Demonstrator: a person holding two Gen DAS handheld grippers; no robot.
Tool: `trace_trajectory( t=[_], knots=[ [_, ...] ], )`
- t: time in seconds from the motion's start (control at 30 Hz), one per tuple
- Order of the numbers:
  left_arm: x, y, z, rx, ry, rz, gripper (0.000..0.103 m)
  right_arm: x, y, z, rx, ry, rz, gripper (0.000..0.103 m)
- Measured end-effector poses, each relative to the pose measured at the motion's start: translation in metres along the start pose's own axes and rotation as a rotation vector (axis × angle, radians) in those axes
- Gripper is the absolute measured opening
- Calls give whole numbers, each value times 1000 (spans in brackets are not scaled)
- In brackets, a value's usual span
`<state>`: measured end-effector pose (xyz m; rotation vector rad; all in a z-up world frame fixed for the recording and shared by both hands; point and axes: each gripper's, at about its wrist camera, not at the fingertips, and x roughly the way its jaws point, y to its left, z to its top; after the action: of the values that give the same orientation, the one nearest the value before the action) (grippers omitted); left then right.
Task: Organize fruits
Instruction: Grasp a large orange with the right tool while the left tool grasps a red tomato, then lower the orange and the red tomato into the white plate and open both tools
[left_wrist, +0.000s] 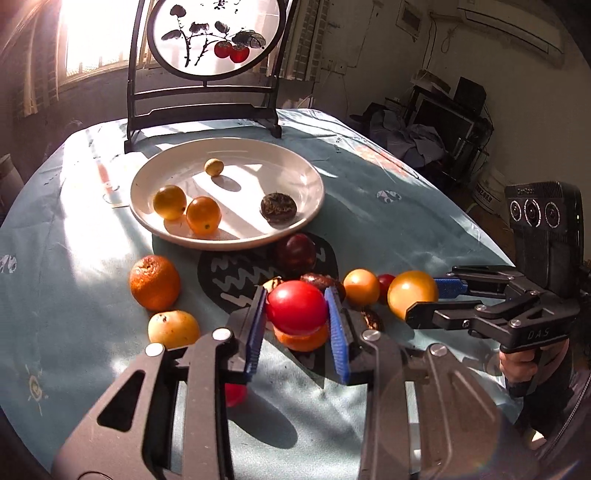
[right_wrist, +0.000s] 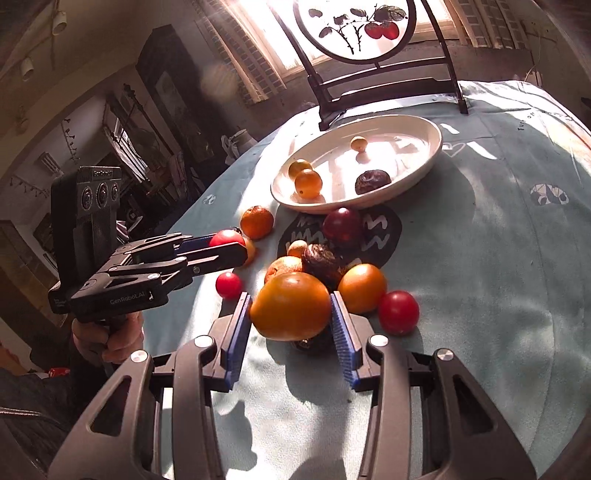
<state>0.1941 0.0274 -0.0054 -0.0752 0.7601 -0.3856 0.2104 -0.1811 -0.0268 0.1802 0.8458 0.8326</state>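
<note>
Left gripper (left_wrist: 297, 308) jaws clamped a red tomato (left_wrist: 296, 307), right gripper (right_wrist: 291, 306) jaws gripped an orange tomato (right_wrist: 291, 305), both just above the table (right_wrist: 480, 280); lifting clear of neighbouring fruit before crossing to the plate (left_wrist: 295, 166) seemed advisable.

A matt, faintly creased pale blue cloth (left_wrist: 369, 221) covers the counter. The white plate (left_wrist: 295, 162) looks like glazed ceramic, smooth and glossy. The red fruit (left_wrist: 296, 307) has a slick, shiny skin; the large orange-yellow fruit (right_wrist: 291, 305) is smooth and glossy too. The mandarin (left_wrist: 155, 282) is dull and pitted. The 2 ribbed blue fingers (left_wrist: 338, 332) look like rubbery plastic, on matt black plastic arms with bright metal rivets.
</note>
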Motion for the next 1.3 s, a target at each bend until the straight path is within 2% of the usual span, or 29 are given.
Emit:
trace_trajectory(
  t=[0.13,0.23,0.33,0.47,0.63,0.67,0.7,0.73,0.77,0.8,0.9,0.97,1.13,1.23,1.3],
  knots=[
    [15,23,47,-46,-41,68,32,11,-7,49,17,-91,-78,43],
    [37,43,76,-83,-39,103,32,36,-19,80,33,-110,-138,43],
    [63,62,92,-126,-3,134,32,65,-36,98,50,-82,-198,43],
    [88,75,99,-138,37,175,32,89,-55,110,78,-30,-211,43],
    [105,79,105,-141,67,177,32,106,-63,119,78,14,-237,43],
    [107,77,104,-136,68,186,35,109,-64,120,81,27,-240,43],
    [106,75,104,-131,65,202,44,111,-64,120,82,41,-243,44],
    [103,73,105,-126,54,229,76,111,-63,121,82,43,-242,46],
    [96,71,106,-122,25,265,93,106,-60,123,83,35,-237,48],
    [85,67,107,-115,-13,291,94,98,-55,125,76,13,-230,49],
    [54,56,112,-98,-76,292,98,58,-29,129,7,-110,-246,67],
    [33,49,110,-112,-125,295,101,35,-12,127,-57,-179,-237,68],
    [10,38,74,-73,-125,276,101,13,-1,92,-145,-150,-213,68],
    [8,44,49,-93,-96,272,101,16,-11,68,-163,-77,-256,68],
    [7,48,33,-100,-67,271,101,16,-19,53,-156,-26,-256,68]
  ],
)
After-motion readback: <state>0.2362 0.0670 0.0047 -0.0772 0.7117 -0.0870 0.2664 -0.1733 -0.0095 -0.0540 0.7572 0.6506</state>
